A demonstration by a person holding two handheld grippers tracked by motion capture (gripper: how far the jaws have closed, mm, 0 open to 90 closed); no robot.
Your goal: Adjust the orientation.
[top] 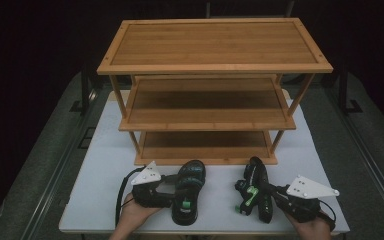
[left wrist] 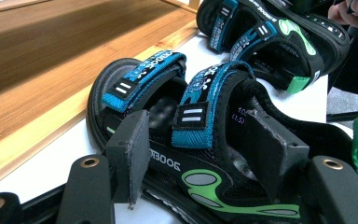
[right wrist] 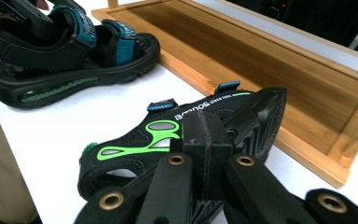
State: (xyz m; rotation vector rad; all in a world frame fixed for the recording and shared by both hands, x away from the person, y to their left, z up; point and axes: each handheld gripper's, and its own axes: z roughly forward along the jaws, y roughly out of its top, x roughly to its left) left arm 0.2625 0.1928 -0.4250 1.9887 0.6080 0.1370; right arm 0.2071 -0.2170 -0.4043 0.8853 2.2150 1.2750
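Two black sandals with blue straps and green trim lie on the white table (top: 105, 165), in front of a bamboo shoe rack (top: 215, 68). The left sandal (top: 188, 190) (left wrist: 214, 107) stands upright on its sole. My left gripper (top: 172, 187) (left wrist: 200, 149) is open and straddles this sandal's side wall, one pad outside and one inside. The right sandal (top: 255, 187) (right wrist: 168, 135) rests on its side, sole facing right. My right gripper (top: 272, 190) (right wrist: 206, 135) has its pads pressed together against that sandal's sole edge. Nothing shows between the pads.
The rack has three tiers, and its bottom shelf (left wrist: 51, 93) (right wrist: 261, 70) sits just behind the sandals. A hand holds each gripper at the table's near edge. Grey floor and dark stands flank the table.
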